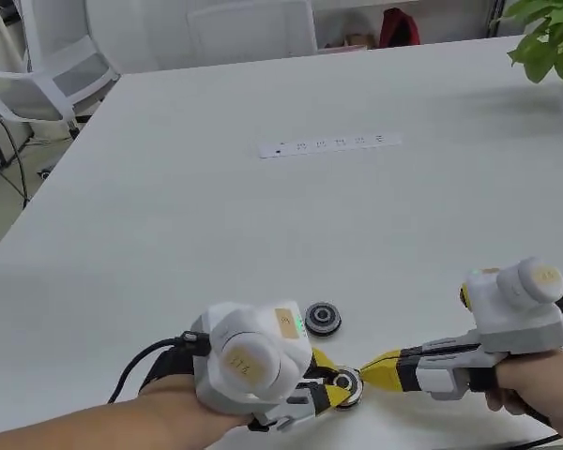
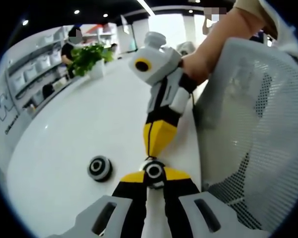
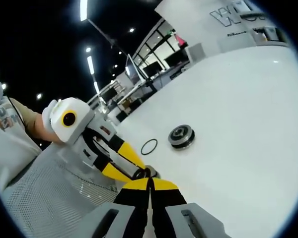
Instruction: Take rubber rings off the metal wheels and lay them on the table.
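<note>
1 ring point(image 3: 149, 146) off, lying on table point(image 1: 263, 216). Left gripper point(image 2: 154, 174) pinches wheel point(image 2: 154, 169); right gripper point(image 3: 150, 182) pressed together at it. 2nd wheel point(image 1: 322, 318) likely pending.

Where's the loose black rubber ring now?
In the right gripper view, the thin black rubber ring lies on the white table just left of the loose metal wheel.

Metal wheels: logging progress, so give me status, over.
Left gripper shut on small round metal wheel. Right gripper shut, tips at that wheel. One thin black rubber ring lies off on white table; second black-rimmed wheel beside it. Nothing blocking.
</note>
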`<state>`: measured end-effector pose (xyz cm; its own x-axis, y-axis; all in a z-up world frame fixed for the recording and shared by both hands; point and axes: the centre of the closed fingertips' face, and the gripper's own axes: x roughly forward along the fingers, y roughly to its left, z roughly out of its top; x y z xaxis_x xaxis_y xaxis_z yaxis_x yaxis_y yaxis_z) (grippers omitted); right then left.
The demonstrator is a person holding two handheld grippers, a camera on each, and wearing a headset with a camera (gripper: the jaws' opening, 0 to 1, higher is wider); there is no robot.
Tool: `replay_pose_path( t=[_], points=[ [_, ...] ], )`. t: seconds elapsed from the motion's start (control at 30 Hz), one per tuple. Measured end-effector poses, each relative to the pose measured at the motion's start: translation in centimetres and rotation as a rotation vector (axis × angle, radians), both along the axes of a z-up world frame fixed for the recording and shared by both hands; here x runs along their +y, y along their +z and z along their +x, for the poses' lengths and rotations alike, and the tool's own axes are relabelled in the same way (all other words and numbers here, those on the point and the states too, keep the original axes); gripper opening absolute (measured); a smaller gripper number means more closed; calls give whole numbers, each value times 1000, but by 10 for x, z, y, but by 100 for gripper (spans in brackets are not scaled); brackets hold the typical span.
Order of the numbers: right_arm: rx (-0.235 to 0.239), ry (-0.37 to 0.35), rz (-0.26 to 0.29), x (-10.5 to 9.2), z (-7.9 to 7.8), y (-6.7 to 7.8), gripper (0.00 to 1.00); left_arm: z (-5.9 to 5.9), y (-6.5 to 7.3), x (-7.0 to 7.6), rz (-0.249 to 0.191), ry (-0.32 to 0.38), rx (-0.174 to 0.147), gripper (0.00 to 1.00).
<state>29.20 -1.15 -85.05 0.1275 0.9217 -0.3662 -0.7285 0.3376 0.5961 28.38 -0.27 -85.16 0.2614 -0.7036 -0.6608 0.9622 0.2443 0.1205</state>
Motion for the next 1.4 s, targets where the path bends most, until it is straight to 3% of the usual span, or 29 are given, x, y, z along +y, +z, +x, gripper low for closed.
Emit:
replay_pose_path(
  t=[0.47, 1.4],
  points=[
    [43, 1, 27, 3, -3, 3, 0, 0, 1, 0, 4, 2, 1, 12],
    [32, 44, 37, 10, -11, 7, 0, -2, 1, 0, 4, 1, 1, 11]
  ],
)
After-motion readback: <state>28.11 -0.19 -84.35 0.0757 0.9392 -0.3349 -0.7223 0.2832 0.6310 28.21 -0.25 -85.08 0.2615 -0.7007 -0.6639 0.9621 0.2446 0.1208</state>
